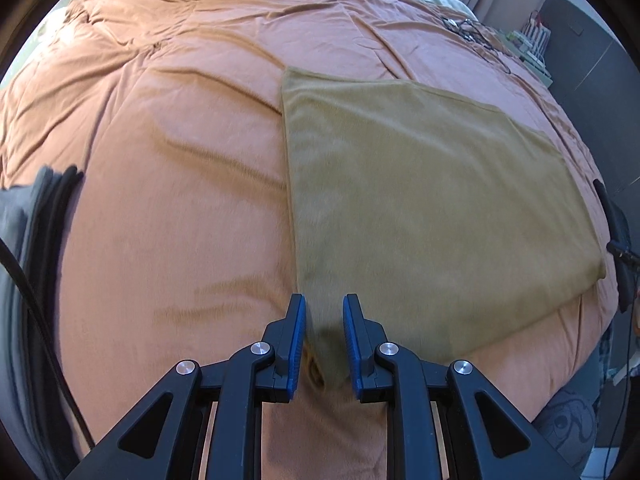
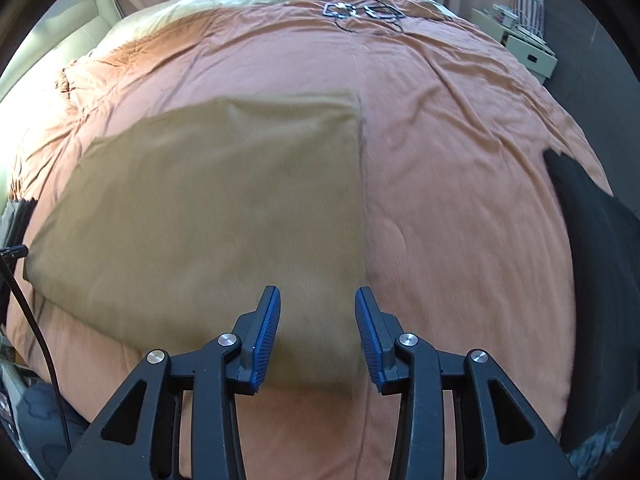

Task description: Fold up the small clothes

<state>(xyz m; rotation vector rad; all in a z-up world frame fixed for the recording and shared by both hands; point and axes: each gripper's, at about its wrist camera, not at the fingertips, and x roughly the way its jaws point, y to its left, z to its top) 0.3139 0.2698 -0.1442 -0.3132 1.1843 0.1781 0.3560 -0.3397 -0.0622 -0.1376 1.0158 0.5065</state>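
A tan cloth [image 1: 432, 200] lies flat as a rectangle on the orange bedspread [image 1: 168, 184]. In the left wrist view my left gripper [image 1: 324, 304] is open, its blue pads straddling the cloth's near left corner, which bunches up a little between them. In the right wrist view the same cloth [image 2: 208, 216] fills the left half. My right gripper [image 2: 318, 296] is open over the cloth's near right corner, with the cloth's right edge just inside the right finger [image 2: 370, 320].
A dark grey folded garment [image 1: 36, 216] lies at the bed's left edge, and a black one [image 2: 592, 240] at the right edge. Cables and small black items [image 2: 360, 12] lie at the far end of the bedspread [image 2: 460, 160]. A bedside shelf [image 2: 520, 40] stands far right.
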